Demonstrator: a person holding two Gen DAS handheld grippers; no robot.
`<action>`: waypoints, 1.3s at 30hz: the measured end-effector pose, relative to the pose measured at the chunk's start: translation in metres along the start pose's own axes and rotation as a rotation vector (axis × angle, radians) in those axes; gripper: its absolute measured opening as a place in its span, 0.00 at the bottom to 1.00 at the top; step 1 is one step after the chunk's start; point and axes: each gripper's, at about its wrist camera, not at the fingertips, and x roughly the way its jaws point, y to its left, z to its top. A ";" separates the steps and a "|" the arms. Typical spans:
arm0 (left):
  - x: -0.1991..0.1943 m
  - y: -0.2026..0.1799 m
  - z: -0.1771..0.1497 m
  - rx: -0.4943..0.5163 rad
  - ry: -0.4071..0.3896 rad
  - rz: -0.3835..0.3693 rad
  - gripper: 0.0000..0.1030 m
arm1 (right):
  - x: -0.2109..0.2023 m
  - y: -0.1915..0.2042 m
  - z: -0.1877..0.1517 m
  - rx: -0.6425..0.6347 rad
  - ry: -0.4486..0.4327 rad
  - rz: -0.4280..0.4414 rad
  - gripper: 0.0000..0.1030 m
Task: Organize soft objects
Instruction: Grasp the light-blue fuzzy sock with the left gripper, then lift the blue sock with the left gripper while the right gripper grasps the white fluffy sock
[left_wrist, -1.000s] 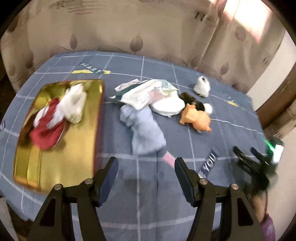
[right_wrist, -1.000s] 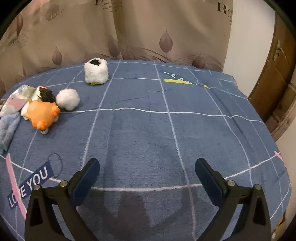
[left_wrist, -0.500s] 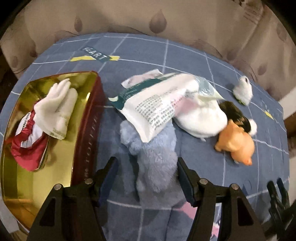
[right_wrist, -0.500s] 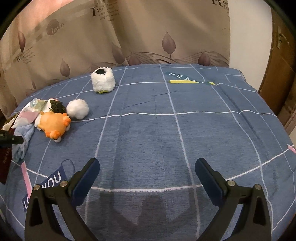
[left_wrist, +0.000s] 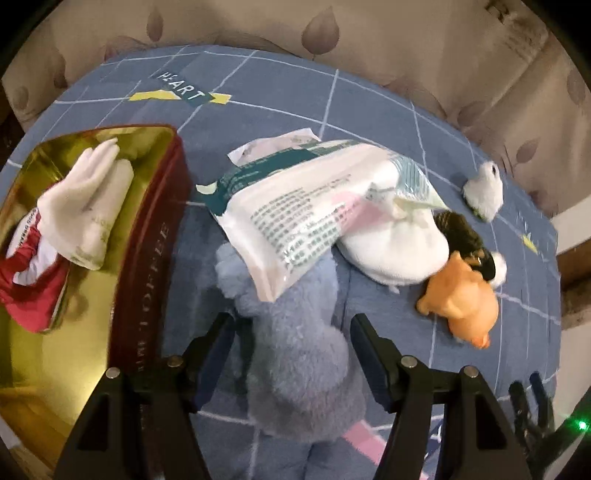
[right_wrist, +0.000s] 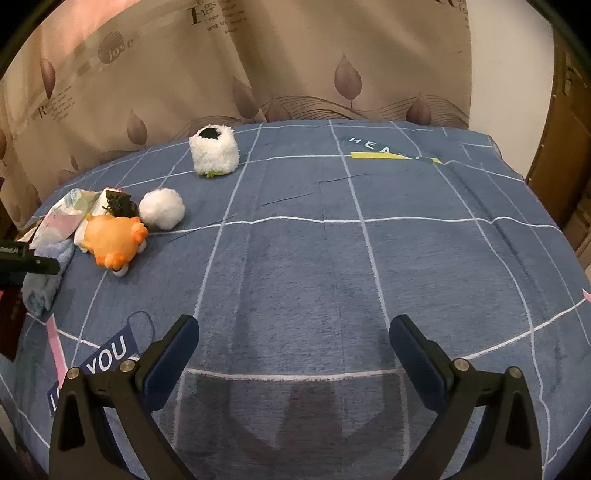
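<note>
Grey-blue plush is the material under the left gripper (left_wrist: 291, 350): a fluffy blue-grey soft toy (left_wrist: 295, 332) is seen lying on the blue checked bedspread (right_wrist: 332, 258), just beside the red-walled gold tin (left_wrist: 147, 266). Its long axis runs away from the camera, roughly along the line of the fingers, so the body lies lengthwise between the jaws. The jaws are spread wide, one on either side of the toy, and have just been opening a little further; no pad is seen pressing on the plush. The toy's far end is overlapped by a printed plastic packet (left_wrist: 295, 214). A white glove (left_wrist: 81, 206) and a red cloth item (left_wrist: 33, 291) are already lying in the tin. The right gripper (right_wrist: 295, 350) is held spread over bare bedspread, well apart from the toy, with nothing between its jaws. The left gripper is judged the nearer and better placed for the pick.
</note>
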 end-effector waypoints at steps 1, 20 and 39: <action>0.001 0.001 0.000 -0.013 -0.016 -0.002 0.62 | 0.000 0.000 0.000 0.003 -0.001 0.001 1.00; -0.085 0.003 -0.114 0.122 -0.228 -0.138 0.17 | -0.018 0.024 0.000 -0.099 -0.069 0.168 0.97; -0.110 0.043 -0.143 0.109 -0.264 -0.196 0.18 | 0.056 0.090 0.164 -0.236 0.009 0.108 0.82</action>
